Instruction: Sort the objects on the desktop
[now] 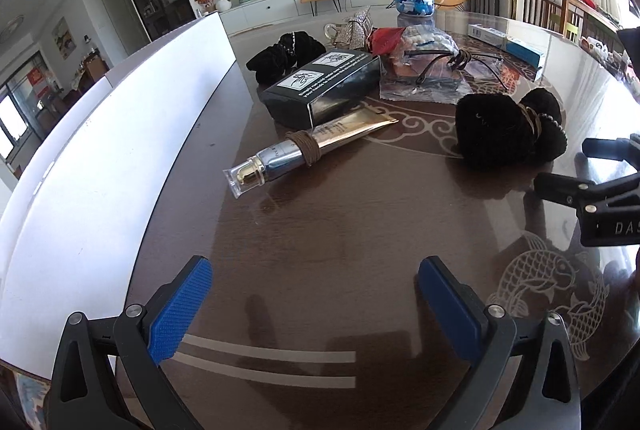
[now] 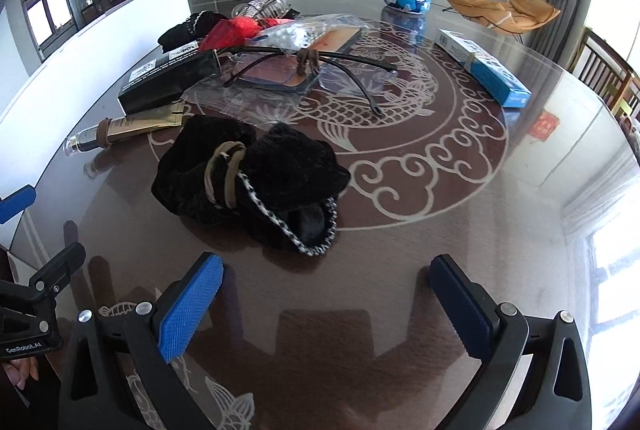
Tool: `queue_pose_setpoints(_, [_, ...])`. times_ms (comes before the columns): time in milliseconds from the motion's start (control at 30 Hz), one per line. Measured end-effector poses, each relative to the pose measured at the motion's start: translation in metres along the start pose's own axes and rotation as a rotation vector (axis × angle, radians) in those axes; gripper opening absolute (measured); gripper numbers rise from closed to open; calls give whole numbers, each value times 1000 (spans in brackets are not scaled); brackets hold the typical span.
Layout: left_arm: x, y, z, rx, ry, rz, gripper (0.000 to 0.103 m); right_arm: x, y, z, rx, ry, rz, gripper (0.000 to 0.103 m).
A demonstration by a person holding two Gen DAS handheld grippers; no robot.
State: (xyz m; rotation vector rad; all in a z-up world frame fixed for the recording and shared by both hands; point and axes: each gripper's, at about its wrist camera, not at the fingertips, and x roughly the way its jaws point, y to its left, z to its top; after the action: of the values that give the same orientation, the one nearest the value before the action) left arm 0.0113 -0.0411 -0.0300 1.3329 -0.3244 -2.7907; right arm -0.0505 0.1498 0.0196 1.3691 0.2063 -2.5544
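While over table (image 1: 320, 230), both tools (image 1: 316, 306) (image 2: 326, 306) wide apart, nothing held.

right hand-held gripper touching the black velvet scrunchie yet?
Apart. The right wrist view shows bare tabletop between the open right hand-held gripper and the black velvet scrunchie; neither blue pad reaches the fabric.

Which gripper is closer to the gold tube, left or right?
Left. The left gripper faces the gold tube almost head-on, open. The right gripper sits behind the black velvet pouch, with the tube off to its far left.
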Motion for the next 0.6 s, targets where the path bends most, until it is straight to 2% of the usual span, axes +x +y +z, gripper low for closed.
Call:
queue_pose_setpoints(100, [1,14,10,23,-3,-32,103,7,2,10,-6,-6,5,103])
queue_pose_setpoints(167, [4,18,24,81,-9,-45,103,9,1,12,-5,-32,6,103])
queue_pose_setpoints(233, [12,17,39,153,-11,-24,103,9,1,12,-5,-38,6,103])
queue_pose_setpoints(333, [33,16,60,223,14,-30,103,9,1,12,-5,-39,7,103])
queue_pose_setpoints(500, [65,17,79,222,93,-135,103,9,2,12,-5,-38,10,103])
queue_pose_setpoints(600, [69,12,84,215,90,-180,103,9,1,11,-4,-36,10,103])
